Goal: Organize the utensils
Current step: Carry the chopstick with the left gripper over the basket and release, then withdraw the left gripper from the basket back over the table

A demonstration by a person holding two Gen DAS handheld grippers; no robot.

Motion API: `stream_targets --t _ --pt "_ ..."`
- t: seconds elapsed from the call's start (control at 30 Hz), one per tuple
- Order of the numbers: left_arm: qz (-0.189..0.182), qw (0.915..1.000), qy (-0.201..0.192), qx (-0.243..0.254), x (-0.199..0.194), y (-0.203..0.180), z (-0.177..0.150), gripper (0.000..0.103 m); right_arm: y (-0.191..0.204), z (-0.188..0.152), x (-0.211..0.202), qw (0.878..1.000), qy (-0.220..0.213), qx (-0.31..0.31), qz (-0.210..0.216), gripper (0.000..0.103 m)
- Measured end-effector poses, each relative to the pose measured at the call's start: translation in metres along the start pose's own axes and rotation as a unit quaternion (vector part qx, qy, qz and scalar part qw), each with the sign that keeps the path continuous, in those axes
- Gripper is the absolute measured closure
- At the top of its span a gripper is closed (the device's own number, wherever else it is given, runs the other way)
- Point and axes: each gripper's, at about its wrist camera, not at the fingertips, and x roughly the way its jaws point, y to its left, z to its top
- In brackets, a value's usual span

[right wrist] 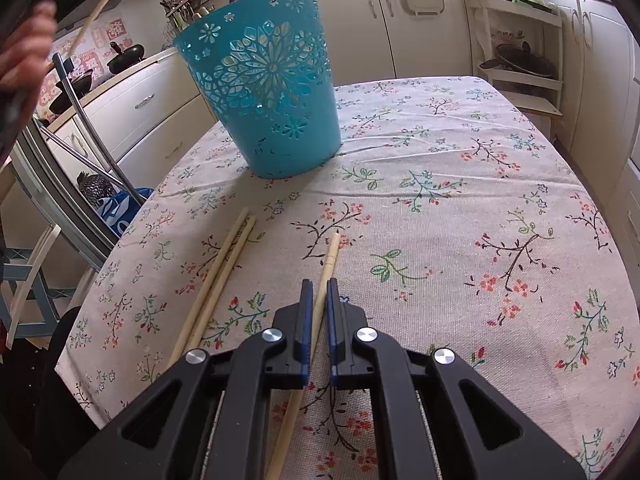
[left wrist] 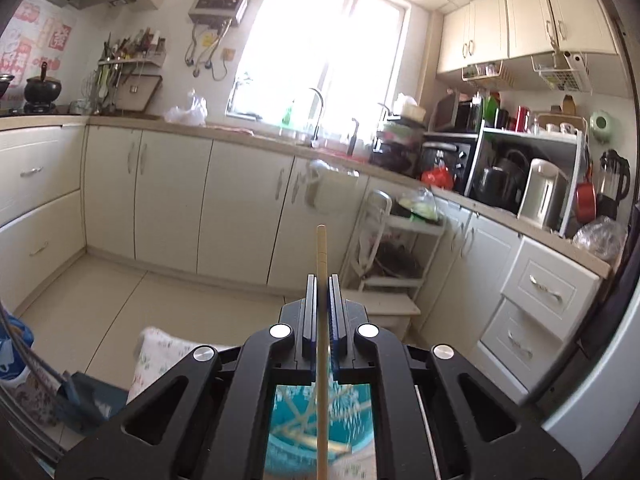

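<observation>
Right gripper (right wrist: 317, 292) first: closed on a single chopstick (right wrist: 326, 268), which runs between the blue pads and out past the tips, its end lying on the flowered cloth of the counter (right wrist: 460, 184). I see this gripper angled down at the cloth.

Just left of it, two loose chopsticks (right wrist: 224, 264) lie side by side on the cloth, touching along their length, angled toward the far left. They sit apart from the held one.

Farther back, left of centre, the teal basket (right wrist: 264, 88) stands upright on the counter, its wall cut with flower-shaped holes. Stick ends (right wrist: 202, 11) show above its far rim.

Upper left edge of the right wrist view: a blurred hand (right wrist: 24, 52), and above it a raised chopstick (right wrist: 100, 6) slanting up to the right.

Left gripper (left wrist: 322, 280): closed on another chopstick (left wrist: 321, 256), which stands straight along the jaws and pokes out beyond the tips. I see this gripper held high and near level, looking across the kitchen. Through the gap in its frame, the teal basket (left wrist: 348, 408) is below, blurred, with sticks inside.

Beyond: floor (left wrist: 120, 292), cream cabinets (left wrist: 168, 200), then the sink tap (left wrist: 318, 112) under a bright window (left wrist: 320, 40).
</observation>
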Motion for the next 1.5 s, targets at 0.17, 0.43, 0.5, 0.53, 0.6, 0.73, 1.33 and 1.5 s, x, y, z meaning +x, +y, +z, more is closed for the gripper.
stream_targets --t 0.17,0.43,0.5,0.53,0.6,0.73,1.33,1.5 --pt "0.017 0.9997 -0.017 0.002 0.032 -0.006 0.006 0.098 -0.003 0.001 0.0 1.0 0.0 0.008 0.009 0.097" --pt "0.051 0.9986 -0.017 -0.001 0.066 -0.002 -0.008 0.098 -0.005 0.001 -0.001 1.0 0.0 0.014 0.016 0.097" --pt "0.059 0.9981 -0.017 -0.001 0.069 0.001 -0.013 0.098 -0.005 0.001 -0.001 1.0 0.0 0.015 0.017 0.097" --pt "0.06 0.9981 -0.014 -0.001 0.071 0.002 -0.015 0.098 -0.005 0.001 -0.001 1.0 0.0 0.016 0.017 0.097" --pt "0.068 0.9976 -0.01 0.001 0.075 0.005 -0.021 0.098 -0.005 0.001 -0.001 1.0 0.001 0.017 0.018 0.097" --pt "0.079 0.9969 0.009 0.004 0.084 0.01 -0.032 0.098 -0.005 0.002 -0.001 1.0 0.001 0.017 0.018 0.097" --pt "0.106 0.9904 0.084 0.029 0.07 0.021 -0.088 0.089 -0.005 0.002 0.0 1.0 0.001 0.015 0.015 0.097" --pt "0.121 0.9893 0.074 0.035 0.044 0.02 -0.092 0.056 -0.005 0.001 0.0 1.0 0.001 0.013 0.011 0.097"
